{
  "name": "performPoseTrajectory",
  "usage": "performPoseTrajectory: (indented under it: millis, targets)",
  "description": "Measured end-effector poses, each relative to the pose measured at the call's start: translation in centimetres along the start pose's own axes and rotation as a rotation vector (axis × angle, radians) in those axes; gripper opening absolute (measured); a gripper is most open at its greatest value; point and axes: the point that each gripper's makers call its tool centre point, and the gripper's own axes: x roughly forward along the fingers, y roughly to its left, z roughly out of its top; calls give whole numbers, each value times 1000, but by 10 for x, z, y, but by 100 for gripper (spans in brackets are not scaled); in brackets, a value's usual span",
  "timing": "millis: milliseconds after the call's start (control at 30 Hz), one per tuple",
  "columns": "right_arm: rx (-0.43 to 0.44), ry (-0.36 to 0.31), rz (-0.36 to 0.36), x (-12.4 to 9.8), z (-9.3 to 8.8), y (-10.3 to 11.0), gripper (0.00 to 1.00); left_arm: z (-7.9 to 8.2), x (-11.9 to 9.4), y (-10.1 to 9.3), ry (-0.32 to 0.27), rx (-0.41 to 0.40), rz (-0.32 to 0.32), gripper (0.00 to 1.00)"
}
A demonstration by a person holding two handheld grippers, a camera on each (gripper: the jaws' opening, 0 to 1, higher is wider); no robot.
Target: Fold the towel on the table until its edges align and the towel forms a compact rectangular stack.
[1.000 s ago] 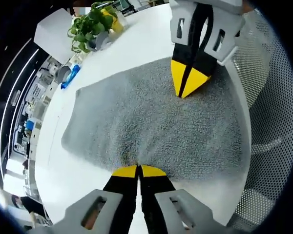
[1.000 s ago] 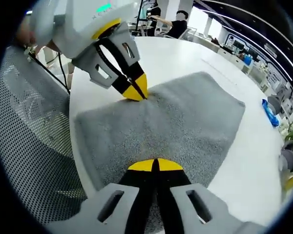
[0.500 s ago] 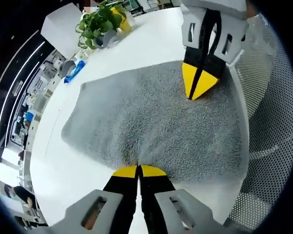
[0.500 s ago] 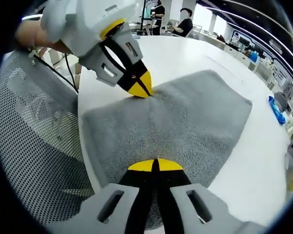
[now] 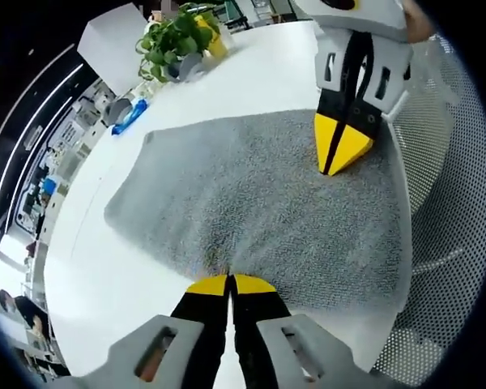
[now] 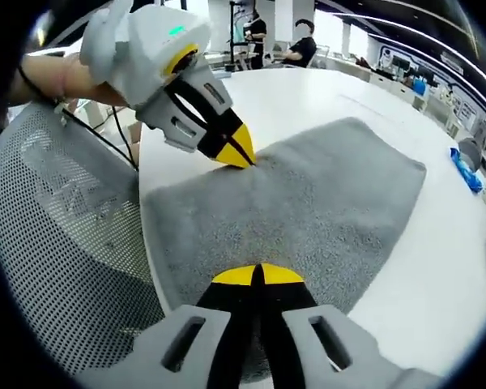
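on the white tabletop [image 5: 251, 73] a grey towel [image 5: 251, 203] is lying spread flat, one of its long edges running close along the curved rim of the tabletop beside a mesh chair [image 5: 445, 211]. both tools are gripping that near edge, at points well apart.

seen from the left gripper view, the left tool [image 5: 229, 284] is sitting with its yellow-tipped jaws pressed together on the towel's edge, a little of the pile bunching between them. the right tool [image 5: 343, 154] is coming in from the upper right, its jaws also closed to a point on the towel.

seen from the right gripper view, the right tool [image 6: 256, 275] is pinching the towel [image 6: 308, 211] edge with its jaws together, and the left tool [image 6: 236, 151] is reaching in from the upper left, held by a hand [image 6: 61, 77], its tips closed on the cloth where a small ridge is rising.

beyond the towel in the left gripper view, a potted plant [image 5: 172, 42], a blue object [image 5: 130, 116] and a white box [image 5: 116, 44] are standing well apart from it near the far side of the tabletop. people [image 6: 296, 40] are sitting in the background of the right gripper view.
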Motion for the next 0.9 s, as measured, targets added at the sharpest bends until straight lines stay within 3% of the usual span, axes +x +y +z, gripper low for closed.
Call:
performPoseTrajectory:
  millis: [67, 167, 200, 267, 333, 400, 467, 500, 533, 567, 600, 633, 700, 800, 900]
  targets:
    - [-1, -5, 3, 0, 0, 0, 0, 2, -1, -1, -40, 51, -1, 1]
    - [16, -16, 14, 0, 0, -2, 0, 4, -6, -11, -34, 350, -21, 1]
    - [21, -18, 17, 0, 0, -2, 0, 4, -9, -15, -12, 414, -37, 1]
    - [33, -20, 21, 0, 0, -2, 0, 7, -19, -18, -44, 432, -56, 6]
    - [35, -19, 27, 0, 0, -1, 0, 8, -32, -14, -86, 362, -45, 17]
    - [40, -16, 31, 0, 1, -2, 0, 4, -42, -21, -112, 343, -95, 19]
    - [47, -11, 34, 0, 1, -2, 0, 5, -52, -31, -138, 459, -124, 18]
    - [52, -9, 36, 0, 1, -2, 0, 7, -56, -41, -149, 567, -141, 18]
    - [60, -8, 38, 0, 1, -2, 0, 8, -59, -51, -155, 604, -171, 18]
    - [81, -12, 44, 0, 0, -3, 0, 7, -63, -70, -171, 656, -255, 19]
    - [93, -14, 49, 0, 0, -3, 0, 4, -65, -80, -169, 702, -299, 19]
    - [104, -16, 52, 0, 0, -3, 0, 2, -65, -84, -158, 751, -304, 19]
    - [117, -17, 56, 0, 0, -3, 0, -1, -64, -88, -143, 763, -315, 19]
    - [113, -15, 56, 0, 0, -2, 0, 4, -66, -102, -182, 783, -368, 18]
    - [116, -15, 56, 0, 0, -1, 0, 2, -61, -107, -153, 799, -375, 18]
